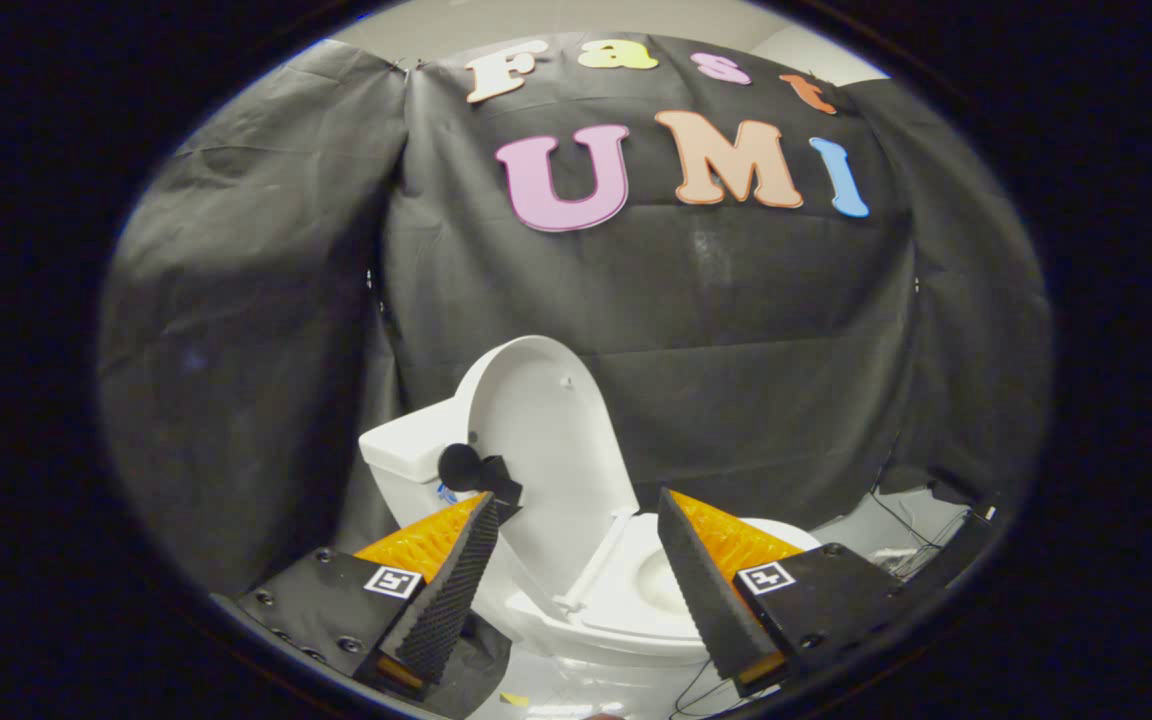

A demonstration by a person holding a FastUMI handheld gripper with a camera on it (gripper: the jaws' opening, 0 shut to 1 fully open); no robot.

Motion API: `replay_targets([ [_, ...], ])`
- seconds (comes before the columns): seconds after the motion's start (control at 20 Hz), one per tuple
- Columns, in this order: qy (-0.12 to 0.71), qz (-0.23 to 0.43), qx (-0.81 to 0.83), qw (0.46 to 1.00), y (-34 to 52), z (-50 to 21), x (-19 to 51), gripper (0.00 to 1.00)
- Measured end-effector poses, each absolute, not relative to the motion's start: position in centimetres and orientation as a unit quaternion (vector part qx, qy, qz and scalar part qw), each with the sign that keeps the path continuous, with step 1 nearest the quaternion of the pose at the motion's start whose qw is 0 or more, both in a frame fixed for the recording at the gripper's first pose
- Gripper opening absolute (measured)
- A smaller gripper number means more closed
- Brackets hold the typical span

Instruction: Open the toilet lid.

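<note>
the gripper (576, 510) has its fingers wide apart, with nothing between them but open air; neither finger touches anything. just ahead, seen through the gap, stands the toilet (626, 620). its lid (546, 440) is already raised, upright or slightly leaning back toward the tank (401, 455) on the left finger's side. the seat (636, 590) lies down over the bowl, nearer the right finger.

by this view the task looks done or nearly so, and the risks lie in what follows. the lid seems to stand close to its balance point; whether it rests against the tank cannot be told, so a brush from the left finger might tip it forward and let it fall shut. a dark knob-like part (466, 468) sits just beyond the left fingertip, and moving forward could snag on it. loose cables (901, 545) lie on the floor beyond the right finger, where a low, wide sweep to that side might catch them.
</note>
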State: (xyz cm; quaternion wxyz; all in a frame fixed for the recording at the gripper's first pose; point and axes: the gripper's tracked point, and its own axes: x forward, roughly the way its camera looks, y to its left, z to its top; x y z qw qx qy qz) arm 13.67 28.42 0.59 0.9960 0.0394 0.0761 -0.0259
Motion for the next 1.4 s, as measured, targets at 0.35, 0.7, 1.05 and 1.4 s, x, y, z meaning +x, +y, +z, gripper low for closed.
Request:
replay_targets([
  [0.35, 0.059, -0.048, 0.017, 0.997, 21.6, 1.2, 10.9, 0.98],
  [0.7, 0.063, -0.034, 0.017, 0.997, 16.6, -0.2, 9.1, 0.98],
  [1.05, 0.064, -0.041, -0.004, 0.997, 11.5, -2.6, 7.2, 0.98],
  [1.4, 0.059, -0.035, 0.018, 0.998, 11.0, -3.1, 8.7, 0.98],
])
